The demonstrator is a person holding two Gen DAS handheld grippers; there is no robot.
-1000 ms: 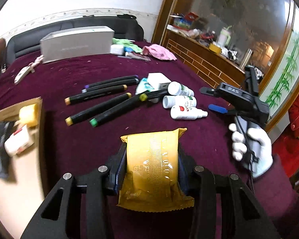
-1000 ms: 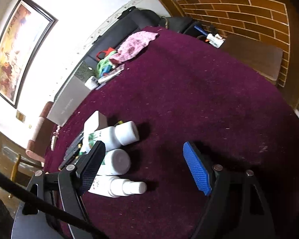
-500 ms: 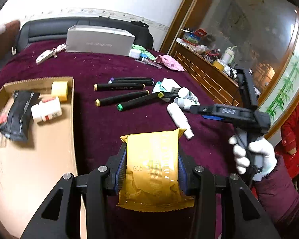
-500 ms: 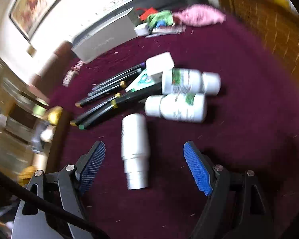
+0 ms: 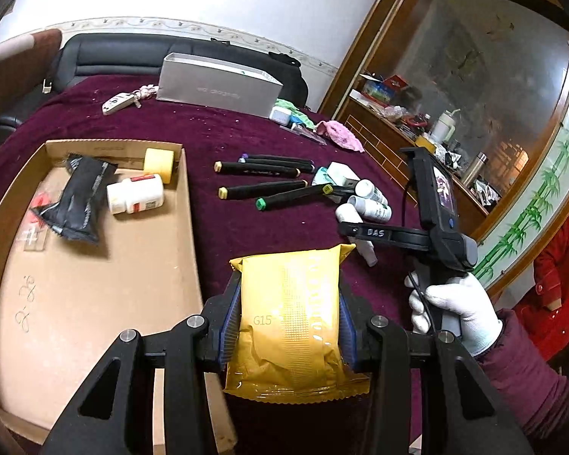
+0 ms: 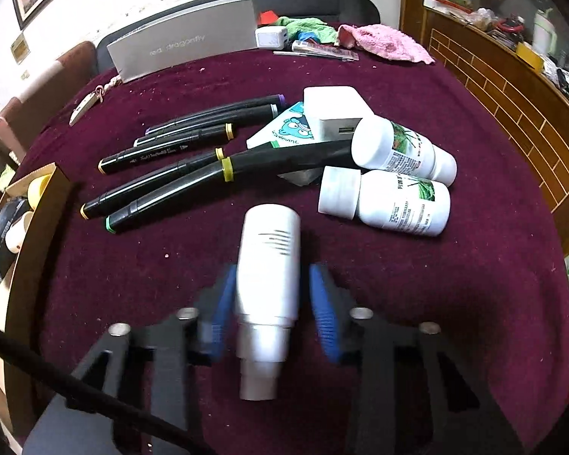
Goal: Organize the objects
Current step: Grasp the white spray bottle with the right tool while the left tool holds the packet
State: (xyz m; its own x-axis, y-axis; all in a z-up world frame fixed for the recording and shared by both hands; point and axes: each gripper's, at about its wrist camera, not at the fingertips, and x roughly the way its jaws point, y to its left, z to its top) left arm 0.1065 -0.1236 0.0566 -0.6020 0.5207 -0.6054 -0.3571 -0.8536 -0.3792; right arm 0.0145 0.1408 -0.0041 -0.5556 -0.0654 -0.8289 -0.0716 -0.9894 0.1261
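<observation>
My left gripper (image 5: pixel 289 328) is shut on a gold foil packet (image 5: pixel 292 318), held above the table beside the cardboard tray (image 5: pixel 187 227). The tray holds a black packet (image 5: pixel 77 199), a white pill bottle (image 5: pixel 134 193) and a yellow roll (image 5: pixel 158 160). My right gripper (image 6: pixel 270 305) straddles a white spray bottle (image 6: pixel 267 269) lying on the maroon cloth; the blue pads sit close on both sides, blurred, with small gaps showing. The right gripper also shows in the left wrist view (image 5: pixel 354 229).
Several black markers (image 6: pixel 178 159) lie left of a white charger block (image 6: pixel 335 108), a small carton (image 6: pixel 290 129) and two white pill bottles (image 6: pixel 402 151). A grey box (image 6: pixel 186 47), pink cloth (image 6: pixel 383 41) and key fob (image 5: pixel 117 101) lie at the back.
My right gripper moved forward over the spray bottle and its jaws narrowed around it. My left gripper shifted with the gold packet, bringing more of the tray into view.
</observation>
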